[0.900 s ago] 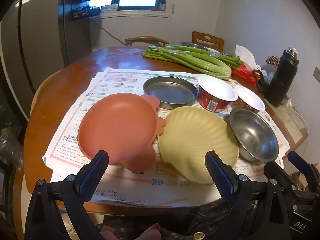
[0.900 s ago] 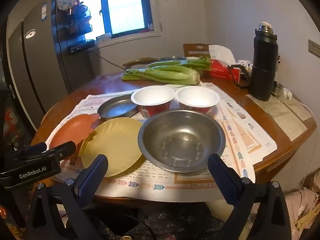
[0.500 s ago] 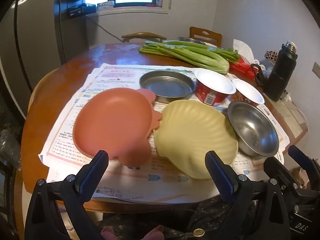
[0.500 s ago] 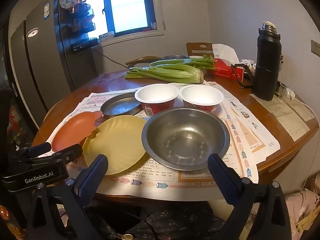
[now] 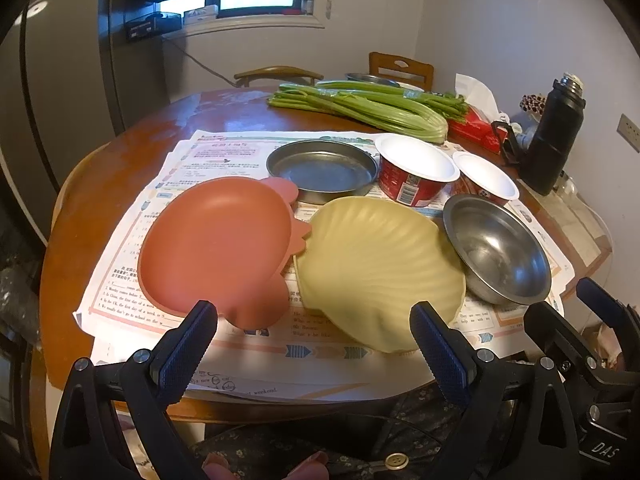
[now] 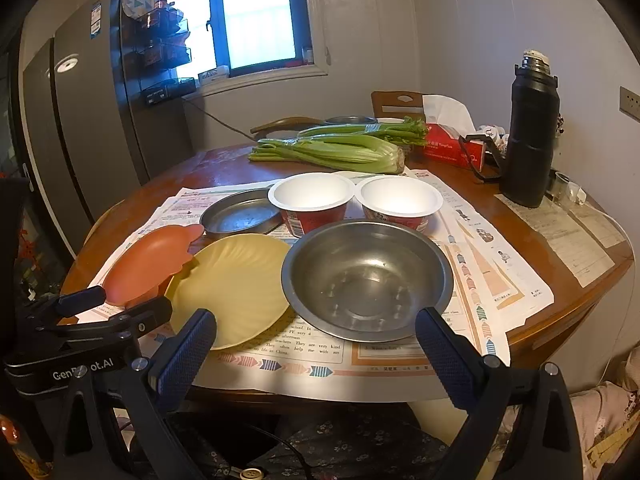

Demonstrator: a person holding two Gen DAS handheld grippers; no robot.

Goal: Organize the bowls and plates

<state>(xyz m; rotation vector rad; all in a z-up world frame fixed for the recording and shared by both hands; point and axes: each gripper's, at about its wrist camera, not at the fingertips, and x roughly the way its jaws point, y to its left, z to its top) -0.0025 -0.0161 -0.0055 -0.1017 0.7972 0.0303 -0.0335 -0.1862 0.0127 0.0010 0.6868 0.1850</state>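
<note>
Here, label by label:
Left gripper (image 5: 314, 334): hovering low in the left wrist view at the near edge of the worktop (image 5: 104, 184), its blue-padded fingers (image 5: 188, 346) spread wide and gripping nothing.
Right gripper (image 6: 316, 344): hanging at the bottom of the right wrist view, fingers (image 6: 444, 354) likewise standing wide apart and empty.
Crab-shaped plate (image 5: 218, 246): orange-red, lying centre left in the left wrist view on the printed paper sheets (image 5: 224, 152), its claw edge touching the shell plate.
Shell-shaped plate (image 5: 380, 266): pale yellow, sitting just right of the crab plate, between it and the steel bowl.
Steel bowl (image 6: 366, 278): resting at the centre of the right wrist view, its rim touching the yellow plate's edge.
Steel pan (image 5: 322, 170): round and shallow, lying behind the two plates.
Red paper bowls (image 6: 312, 206): two, white inside, standing side by side behind the steel bowl.
Celery (image 6: 336, 150): lying across the far side of the worktop.
Black flask (image 6: 530, 132): standing upright at the right of the frame, near a red tissue box (image 6: 450, 144).
</note>
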